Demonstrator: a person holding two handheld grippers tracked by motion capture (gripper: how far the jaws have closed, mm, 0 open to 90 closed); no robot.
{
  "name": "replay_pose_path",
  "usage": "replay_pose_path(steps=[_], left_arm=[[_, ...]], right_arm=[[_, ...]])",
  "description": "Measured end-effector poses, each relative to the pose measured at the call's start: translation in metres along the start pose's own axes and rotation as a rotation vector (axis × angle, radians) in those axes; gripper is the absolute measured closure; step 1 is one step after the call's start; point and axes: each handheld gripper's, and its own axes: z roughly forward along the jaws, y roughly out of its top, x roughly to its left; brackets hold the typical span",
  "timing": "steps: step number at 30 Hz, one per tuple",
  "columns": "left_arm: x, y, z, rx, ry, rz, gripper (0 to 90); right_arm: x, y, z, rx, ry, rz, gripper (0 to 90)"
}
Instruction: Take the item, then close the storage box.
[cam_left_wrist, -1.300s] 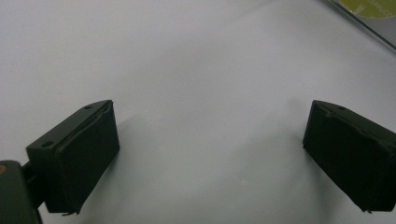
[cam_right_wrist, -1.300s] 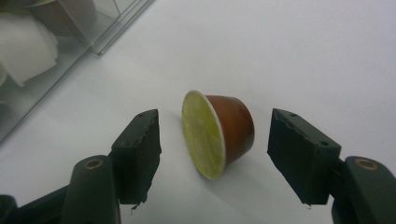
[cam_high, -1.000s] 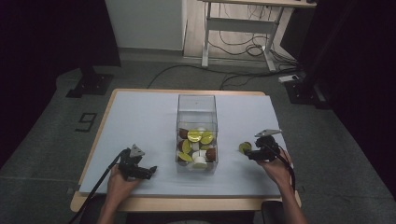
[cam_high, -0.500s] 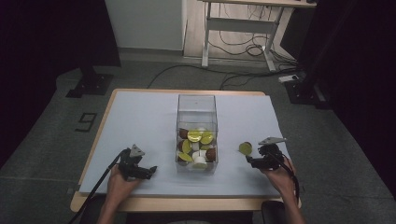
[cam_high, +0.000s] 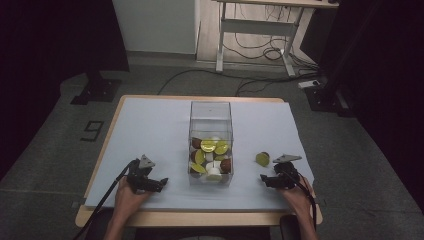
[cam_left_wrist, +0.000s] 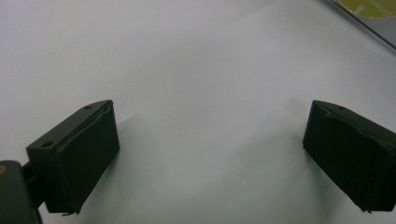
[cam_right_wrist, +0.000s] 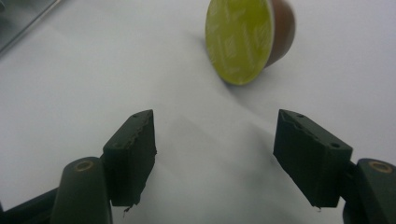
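Observation:
A capsule with a green lid and brown cup lies on its side on the white mat, right of a clear box. The box holds several green, brown and white capsules. My right gripper rests near the front edge, just in front of the loose capsule and apart from it. In the right gripper view the capsule lies beyond the open gripper, a little to the right, with nothing between the jaws. My left gripper sits low on the mat left of the box, and stands wide open over bare mat.
The white mat covers a wooden table. A corner of the clear box shows at the top right of the left gripper view. Beyond the table are a desk frame, floor cables and dark stands.
My right gripper has drawn back from beside the capsule toward the table's front edge and sunk lower. The capsule stays where it lay. The left gripper has not moved.

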Motion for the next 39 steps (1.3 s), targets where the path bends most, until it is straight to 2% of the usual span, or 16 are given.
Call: replay_pose_path(steps=[5, 10, 11, 16, 19, 26, 32, 39], left_arm=[[0.0, 0.0, 0.0, -0.001, 0.0, 0.001, 3.1], [0.0, 0.0, 0.0, 0.0, 0.0, 0.002, 3.2], [0.0, 0.0, 0.0, -0.001, 0.0, 0.003, 3.2], [0.0, 0.0, 0.0, 0.0, -0.001, 0.001, 3.2], [0.0, 0.0, 0.0, -0.001, 0.0, 0.001, 3.2], [0.0, 0.0, 0.0, -0.002, 0.0, 0.001, 3.7], [-0.003, 0.0, -0.003, -0.004, -0.001, 0.008, 8.2], [-0.007, 0.002, -0.006, -0.013, -0.028, 0.007, 10.0]], right_arm=[[-0.001, -0.007, 0.003, -0.042, 0.012, -0.001, 27.0], [-0.003, -0.022, 0.003, -0.154, 0.025, -0.001, 26.9], [-0.003, -0.023, 0.003, -0.157, 0.029, 0.004, 26.8], [-0.002, -0.023, 0.003, -0.156, 0.023, 0.001, 26.4], [-0.003, -0.022, 0.004, -0.147, 0.001, 0.013, 20.6], [-0.002, -0.02, 0.004, -0.132, -0.009, 0.02, 20.3], [0.005, -0.016, 0.002, -0.107, -0.061, 0.003, 20.0], [0.009, -0.015, -0.002, -0.089, -0.043, 0.001, 18.3]])
